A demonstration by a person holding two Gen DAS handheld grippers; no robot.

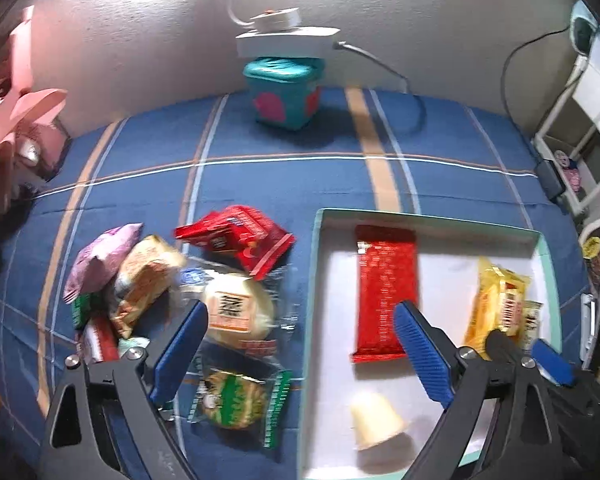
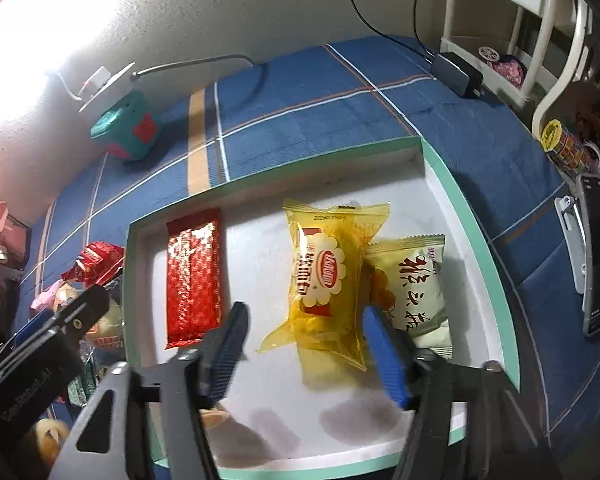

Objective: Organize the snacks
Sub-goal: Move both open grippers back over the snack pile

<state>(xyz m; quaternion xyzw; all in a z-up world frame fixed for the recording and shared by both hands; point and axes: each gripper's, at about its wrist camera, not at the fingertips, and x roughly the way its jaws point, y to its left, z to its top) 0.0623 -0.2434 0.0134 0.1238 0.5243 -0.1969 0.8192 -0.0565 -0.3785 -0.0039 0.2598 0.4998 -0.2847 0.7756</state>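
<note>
the left hand-held gripper (image 1: 302,344) gapes wide and grips nothing, over the edge of the shallow white box with a teal rim (image 1: 428,217). the right hand-held gripper (image 2: 306,350) is released, straddling the translucent yellow snack packet (image 2: 328,280) lying inside that box beside a flat red foil bar (image 2: 194,280).

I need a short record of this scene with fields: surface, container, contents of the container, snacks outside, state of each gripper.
surface: blue plaid cloth
container: shallow white box with green rim
contents: flat red foil packet, yellow transparent packet, pale green packet partly under the yellow one, small cream cup-shaped item
outside: loose pile of snack packets left of the box
left gripper: open, holding nothing
right gripper: open, over the yellow packet
</note>
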